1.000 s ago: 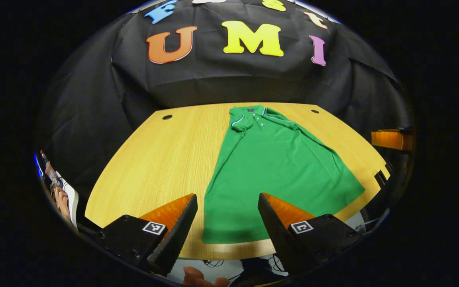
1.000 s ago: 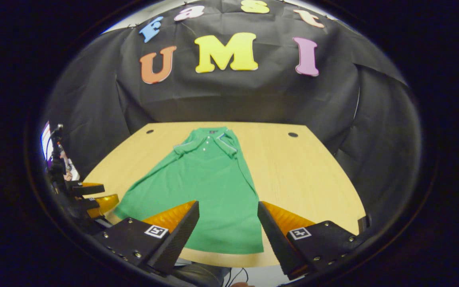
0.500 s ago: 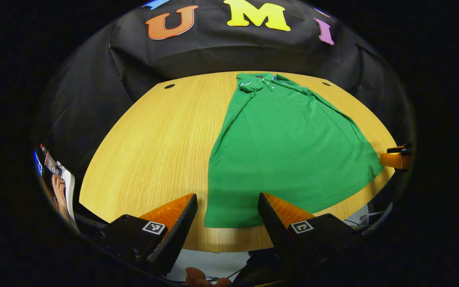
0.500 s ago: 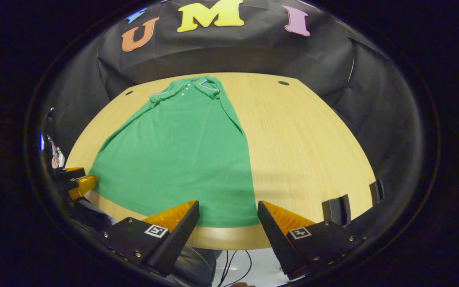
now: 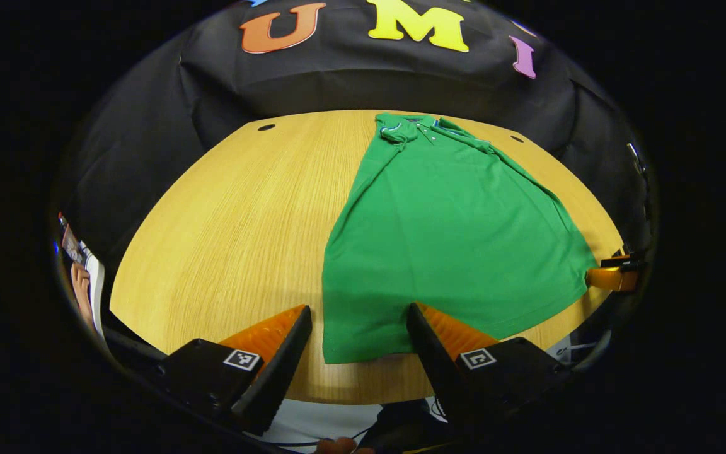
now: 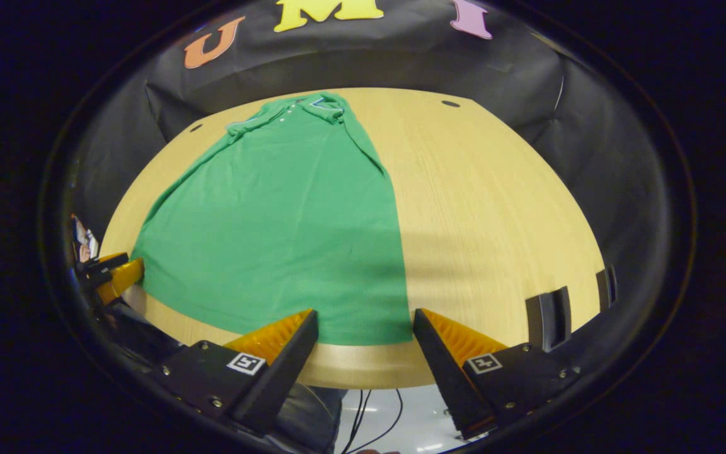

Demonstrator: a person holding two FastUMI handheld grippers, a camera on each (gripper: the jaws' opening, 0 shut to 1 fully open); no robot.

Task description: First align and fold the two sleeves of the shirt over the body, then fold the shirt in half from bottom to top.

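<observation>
A green polo shirt point(image 5: 445, 233) lies flat on the wooden table point(image 5: 237, 227), collar point(image 5: 410, 125) at the far end and both sleeves folded in over the body. My left gripper point(image 5: 358, 334) stands open over the shirt's near left hem corner, its fingers to either side of that corner. In the right gripper view the same shirt point(image 6: 281, 214) reaches the near table edge, and my right gripper point(image 6: 365, 334) stands open over its near right hem corner. Neither gripper holds cloth. The other gripper shows at the far hem edge in each view, right gripper point(image 5: 612, 275) and left gripper point(image 6: 111, 277).
The near table edge point(image 6: 363, 372) runs just under both grippers, with floor and cables point(image 6: 369, 416) below it. Small cable holes point(image 5: 266, 127) sit at the table's far corners. Black clamps point(image 6: 549, 318) sit on the table's right edge. Black cloth walls close in the back and sides.
Both grippers have dropped and moved forward toward the shirt's near hem corners, tilting down so the table takes up more of each view. Both have stayed open. The shirt has not moved.
</observation>
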